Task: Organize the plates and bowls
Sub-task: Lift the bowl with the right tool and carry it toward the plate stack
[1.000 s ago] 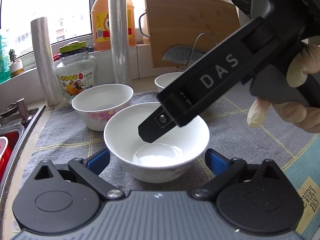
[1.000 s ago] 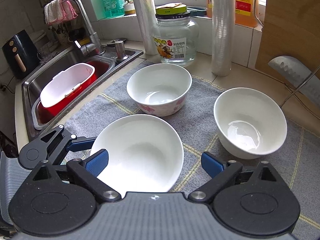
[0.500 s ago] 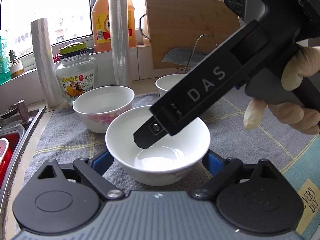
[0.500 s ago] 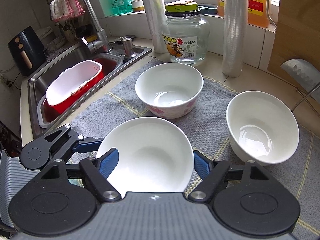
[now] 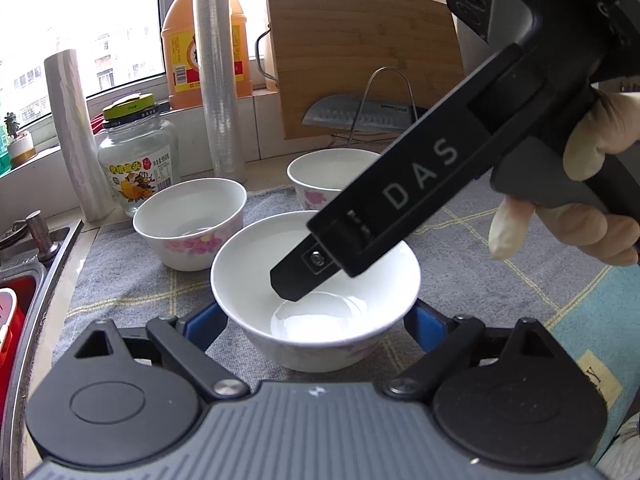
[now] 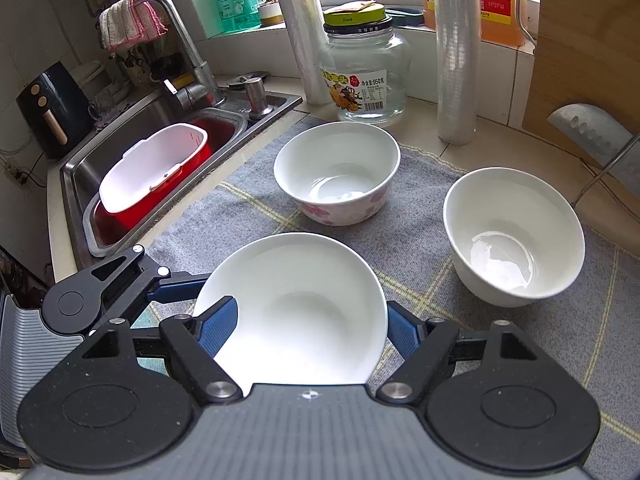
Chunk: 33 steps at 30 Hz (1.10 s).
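Nearest bowl (image 5: 316, 296), on the grey mat (image 5: 120, 280) just in front of two other bowls, sits between both sets of jaws: left gripper (image 5: 316, 322) and right gripper (image 6: 308, 330) each half-closed, pads pressing its walls.

"DAS" on right gripper (image 5: 424, 184), "950" on jar (image 6: 366, 76)
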{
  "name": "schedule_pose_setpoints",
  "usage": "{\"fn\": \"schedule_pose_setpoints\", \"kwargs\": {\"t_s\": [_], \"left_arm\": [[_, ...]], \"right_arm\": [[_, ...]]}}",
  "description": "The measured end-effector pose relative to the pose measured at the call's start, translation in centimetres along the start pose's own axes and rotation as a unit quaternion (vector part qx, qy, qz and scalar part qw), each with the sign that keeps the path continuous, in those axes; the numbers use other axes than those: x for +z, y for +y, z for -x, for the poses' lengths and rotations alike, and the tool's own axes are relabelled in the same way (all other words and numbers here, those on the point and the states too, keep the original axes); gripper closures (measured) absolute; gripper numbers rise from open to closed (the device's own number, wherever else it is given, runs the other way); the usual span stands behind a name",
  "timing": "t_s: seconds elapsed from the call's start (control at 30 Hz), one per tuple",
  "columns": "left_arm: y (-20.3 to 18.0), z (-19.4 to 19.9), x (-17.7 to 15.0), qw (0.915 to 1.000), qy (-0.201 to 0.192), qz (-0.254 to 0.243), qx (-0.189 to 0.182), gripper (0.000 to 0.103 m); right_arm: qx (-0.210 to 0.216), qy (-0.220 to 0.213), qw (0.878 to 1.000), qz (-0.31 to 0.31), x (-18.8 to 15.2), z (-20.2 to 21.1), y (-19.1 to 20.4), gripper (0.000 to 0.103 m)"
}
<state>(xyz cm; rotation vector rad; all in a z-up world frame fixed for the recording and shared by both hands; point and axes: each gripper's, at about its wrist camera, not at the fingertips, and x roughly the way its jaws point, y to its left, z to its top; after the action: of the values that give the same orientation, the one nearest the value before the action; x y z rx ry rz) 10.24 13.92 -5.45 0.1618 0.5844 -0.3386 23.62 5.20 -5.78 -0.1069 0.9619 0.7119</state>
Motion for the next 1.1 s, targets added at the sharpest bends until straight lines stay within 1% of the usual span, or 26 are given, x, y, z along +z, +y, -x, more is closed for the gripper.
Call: {"fn": "schedule_pose_setpoints", "kwargs": {"t_s": [0.27,0.47,0.9,1.1], "left_arm": [[-1.8,0.9,0.7,0.9995,0.006,-0.023,-0.023,0.009],[-3.7,0.9,1.1,0.9982,0.004,-0.037,-0.046,0.009],[-8.2,-0.6,2.5,0.9923,-0.002,-0.071,-0.101,0.009],[-9.9,-1.9,3.2,0.9889,-0.002,-0.080,-0.125,0.009]], "right_arm": [[-0.013,-0.009,1.000,-0.018,-1.6,2.4,-0.3,0.019],[-0.032,-0.019,0.998,-0.043,-3.3,4.2,-1.2,0.019],[-0.075,-0.037,0.993,-0.088,-6.6,8.2,-4.4,0.019],[-0.095,-0.039,0.989,-0.106,-7.7,9.3,-6.2,0.019]]}}
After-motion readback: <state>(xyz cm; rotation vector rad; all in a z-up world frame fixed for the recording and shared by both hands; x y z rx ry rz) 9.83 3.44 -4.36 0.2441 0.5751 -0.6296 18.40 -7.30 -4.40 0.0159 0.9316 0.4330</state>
